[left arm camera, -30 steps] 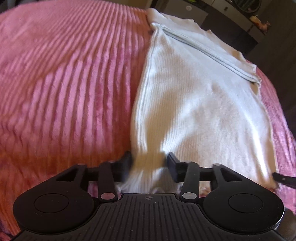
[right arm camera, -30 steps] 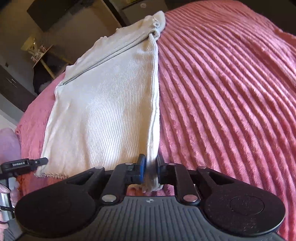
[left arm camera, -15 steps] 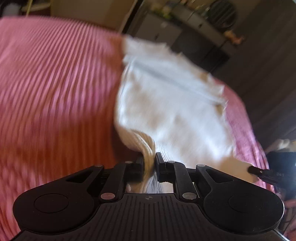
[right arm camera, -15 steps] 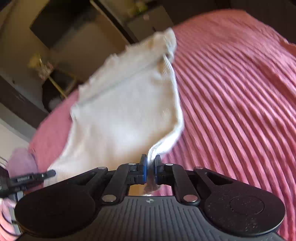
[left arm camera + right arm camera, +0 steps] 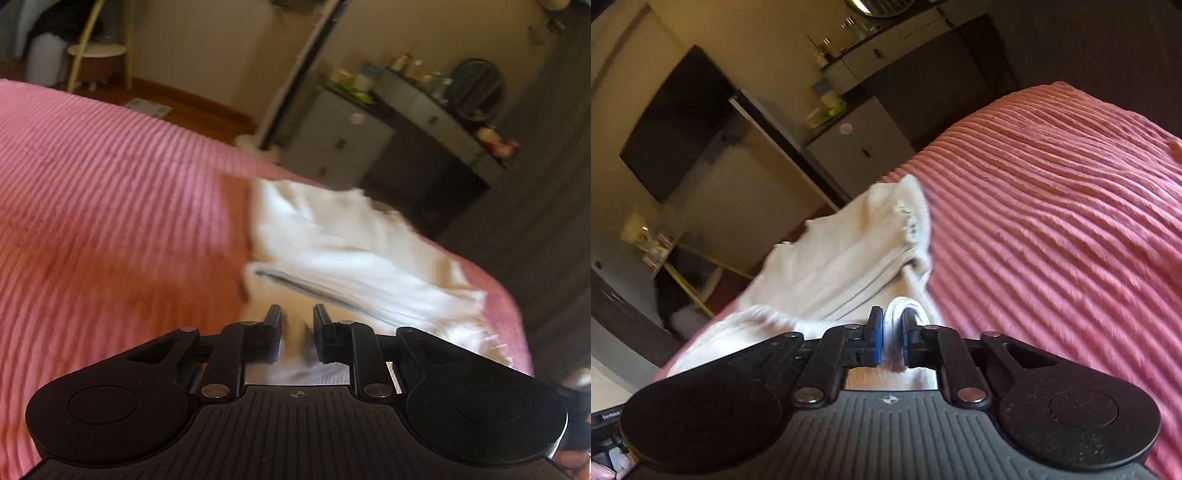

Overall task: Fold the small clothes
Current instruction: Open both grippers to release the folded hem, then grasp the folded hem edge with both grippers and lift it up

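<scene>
Stage of task: a fold is under way and, by judgement, roughly midway; the near end of the white garment is raised and carried over the part that lies on the bed, but it is not yet laid down.
Done: the garment already appears narrowed into a long band with layered edges, its far end flat on the bed.
Left: setting the lifted end onto the far end, letting go, and probably flattening; whether a further fold is needed cannot be judged.
Right tool: blue pads pressed together on a rolled white edge of the garment.
Left tool: fingers stand apart with a gap; white cloth shows between them, but blur hides whether they grip it.
Garment, place: on the pink ribbed bed cover, near the bed's edge that faces the grey cabinet; the lifted end sits at both tools.
Garment, look: cream-white ribbed knit, soft and limp, with a greyish seam line and a frayed patch at the far end.
</scene>
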`<state>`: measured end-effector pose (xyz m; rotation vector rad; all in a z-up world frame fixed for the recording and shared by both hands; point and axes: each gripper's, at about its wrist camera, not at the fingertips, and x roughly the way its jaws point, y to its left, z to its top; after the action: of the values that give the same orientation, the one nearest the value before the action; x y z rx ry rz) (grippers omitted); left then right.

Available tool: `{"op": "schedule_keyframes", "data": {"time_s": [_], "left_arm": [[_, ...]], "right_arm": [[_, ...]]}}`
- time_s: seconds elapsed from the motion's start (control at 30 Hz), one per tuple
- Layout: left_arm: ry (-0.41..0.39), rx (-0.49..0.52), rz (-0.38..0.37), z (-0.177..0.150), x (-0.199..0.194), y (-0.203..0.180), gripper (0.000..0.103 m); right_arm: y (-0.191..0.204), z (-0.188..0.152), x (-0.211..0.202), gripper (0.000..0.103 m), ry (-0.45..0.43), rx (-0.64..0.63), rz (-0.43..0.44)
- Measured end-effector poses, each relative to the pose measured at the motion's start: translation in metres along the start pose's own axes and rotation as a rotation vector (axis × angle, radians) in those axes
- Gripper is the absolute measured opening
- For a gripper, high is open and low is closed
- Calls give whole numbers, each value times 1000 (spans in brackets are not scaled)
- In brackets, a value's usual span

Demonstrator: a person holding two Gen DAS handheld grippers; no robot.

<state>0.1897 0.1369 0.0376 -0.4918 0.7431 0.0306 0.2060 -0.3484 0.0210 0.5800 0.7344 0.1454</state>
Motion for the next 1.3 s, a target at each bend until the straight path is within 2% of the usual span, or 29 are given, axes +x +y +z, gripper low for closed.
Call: {"op": "schedule_keyframes", "data": {"time_s": [0.03, 0.07, 0.13, 0.17, 0.2, 0.23, 0.3, 0.37, 0.43, 0.47, 0.5, 0.57, 0.6, 0.67, 0.73, 0.83, 0.9, 1.0, 1.07, 1.13, 1.2, 1.3], "left_arm": [[-7, 19, 22, 0, 5, 4, 25], [-11, 42, 30, -1, 7, 8, 28], [-2, 108, 28, -5, 11, 14, 40], [6, 142, 10, -6, 14, 18, 50], [13, 162, -3, -8, 15, 20, 56], [20, 176, -12, -9, 20, 20, 56], [20, 191, -27, -10, 29, 17, 59], [6, 210, -57, -12, 29, 7, 60], [-23, 247, -84, -16, 26, -4, 69], [-20, 275, -92, -17, 28, -11, 79], [-9, 316, -90, -18, 31, -17, 82], [13, 414, -17, -22, 41, -31, 82], [17, 461, 14, -25, 44, -38, 82], [-9, 533, 57, -31, 45, -48, 79], [-37, 559, 79, -35, 42, -55, 76], [-13, 557, 60, -35, 47, -56, 71], [14, 573, 75, -37, 56, -55, 58], [32, 574, 109, -37, 65, -51, 49], [30, 563, 105, -36, 66, -48, 48], [32, 558, 98, -34, 67, -47, 39], [33, 552, 85, -32, 67, -48, 18], [32, 499, 47, -26, 63, -45, 13]], "right_arm": [[-2, 1, 3, 34, -9, -24, -12], [-2, 2, 4, 39, -17, -73, -22], [-1, 2, 9, 44, -8, -176, -28], [0, 2, 13, 50, 5, -230, -28], [2, 1, 17, 54, 15, -281, -28], [3, 0, 21, 60, 25, -319, -23], [8, -3, 31, 64, 45, -369, -31], [12, -7, 40, 65, 64, -377, -23], [14, -11, 45, 65, 77, -371, -13], [16, -13, 46, 65, 81, -379, -1], [18, -16, 48, 63, 87, -392, 1], [23, -20, 50, 46, 88, -421, -22], [23, -23, 49, 42, 90, -423, -32], [24, -25, 50, 26, 76, -422, -59], [22, -26, 45, 17, 63, -420, -59], [22, -26, 39, 14, 46, -425, -53], [22, -24, 39, 14, 43, -424, -63], [23, -24, 36, 14, 28, -414, -78], [27, -26, 32, 14, 3, -439, -79], [31, -28, 28, 12, -18, -459, -83], [30, -28, 24, 10, -35, -442, -75], [29, -27, 21, 9, -46, -411, -39]]}}
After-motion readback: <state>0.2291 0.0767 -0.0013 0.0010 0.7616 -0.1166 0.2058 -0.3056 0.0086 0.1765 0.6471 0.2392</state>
